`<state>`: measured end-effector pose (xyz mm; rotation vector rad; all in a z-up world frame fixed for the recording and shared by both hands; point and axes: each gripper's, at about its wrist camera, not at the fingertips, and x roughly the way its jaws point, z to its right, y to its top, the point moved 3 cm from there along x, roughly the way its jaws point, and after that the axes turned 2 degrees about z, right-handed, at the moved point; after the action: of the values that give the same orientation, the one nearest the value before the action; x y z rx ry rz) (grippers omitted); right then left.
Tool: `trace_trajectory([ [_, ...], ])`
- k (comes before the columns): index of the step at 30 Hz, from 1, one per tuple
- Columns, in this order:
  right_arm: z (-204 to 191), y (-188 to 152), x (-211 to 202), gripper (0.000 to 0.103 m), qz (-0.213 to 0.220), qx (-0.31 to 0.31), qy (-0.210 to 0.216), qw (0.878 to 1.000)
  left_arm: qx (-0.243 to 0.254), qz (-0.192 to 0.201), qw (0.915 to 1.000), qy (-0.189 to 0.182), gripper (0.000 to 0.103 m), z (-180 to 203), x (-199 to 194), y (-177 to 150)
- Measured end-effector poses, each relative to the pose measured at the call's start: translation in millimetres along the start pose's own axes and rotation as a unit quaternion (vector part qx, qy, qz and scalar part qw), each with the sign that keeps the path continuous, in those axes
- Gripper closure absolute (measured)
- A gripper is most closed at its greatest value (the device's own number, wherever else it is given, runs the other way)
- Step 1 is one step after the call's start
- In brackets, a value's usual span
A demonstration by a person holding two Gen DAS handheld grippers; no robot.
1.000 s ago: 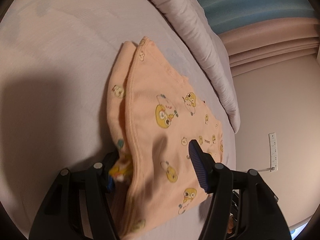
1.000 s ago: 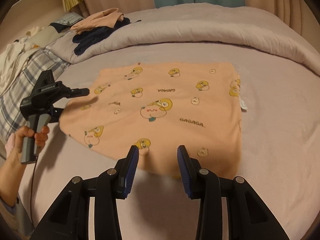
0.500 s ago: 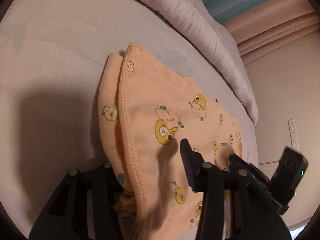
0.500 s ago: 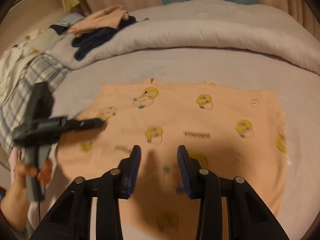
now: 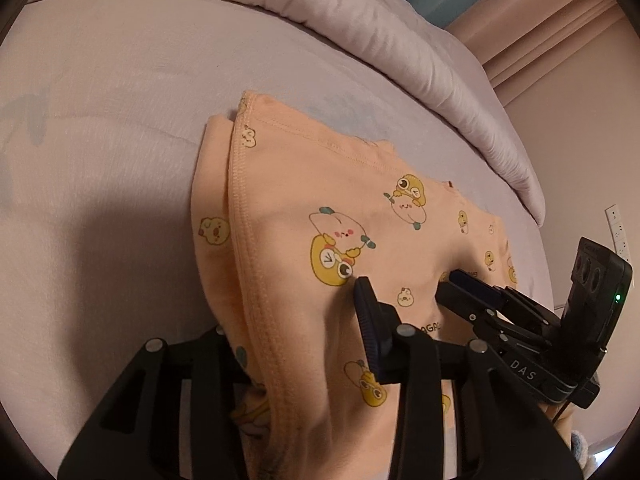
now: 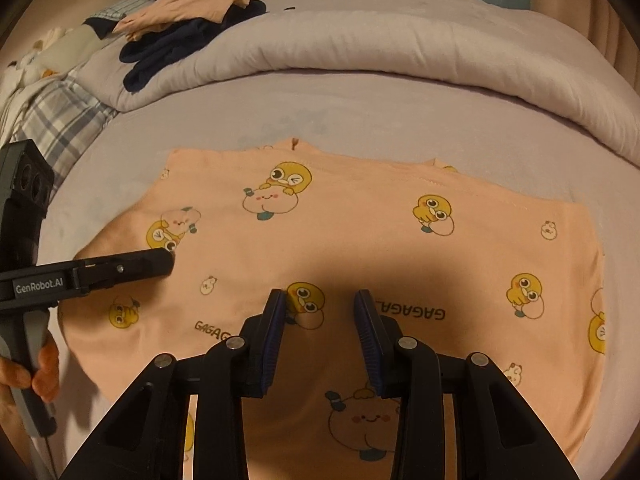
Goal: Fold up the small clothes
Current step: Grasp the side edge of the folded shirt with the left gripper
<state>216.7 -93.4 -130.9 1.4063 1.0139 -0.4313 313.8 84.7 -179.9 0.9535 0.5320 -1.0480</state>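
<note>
Left wrist view shows the peach shirt (image 5: 360,216) lying on the bed (image 5: 100,100), its hemmed edge pinched in my left gripper (image 5: 296,344), whose jaws have just been closing on the cloth. My right gripper (image 6: 320,320) hangs over the shirt's middle, its jaws partly spread with nothing between them. A rolled quilt (image 6: 400,52) lies beyond, carrying a pile of clothes (image 6: 188,20).

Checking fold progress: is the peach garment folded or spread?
Folded: the peach garment lies doubled, a second layer's edge showing beneath its stitched hem at the left.
</note>
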Motion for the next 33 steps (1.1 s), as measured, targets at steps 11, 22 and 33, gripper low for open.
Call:
trace_trajectory([
  [11, -10, -32, -23, 0.064, -0.011, -0.032, -0.016, 0.999, 0.011, 0.000, 0.9998, 0.013, 0.066, 4, 1, 0],
  [22, -13, -43, -30, 0.064, -0.032, -0.028, -0.011, 0.999, 0.015, -0.002, 0.9997, 0.018, 0.066, 6, 3, 1],
  [33, -14, -23, -44, 0.064, -0.024, 0.013, 0.018, 0.999, 0.021, -0.002, 0.9996, 0.021, 0.066, 6, 4, 1],
])
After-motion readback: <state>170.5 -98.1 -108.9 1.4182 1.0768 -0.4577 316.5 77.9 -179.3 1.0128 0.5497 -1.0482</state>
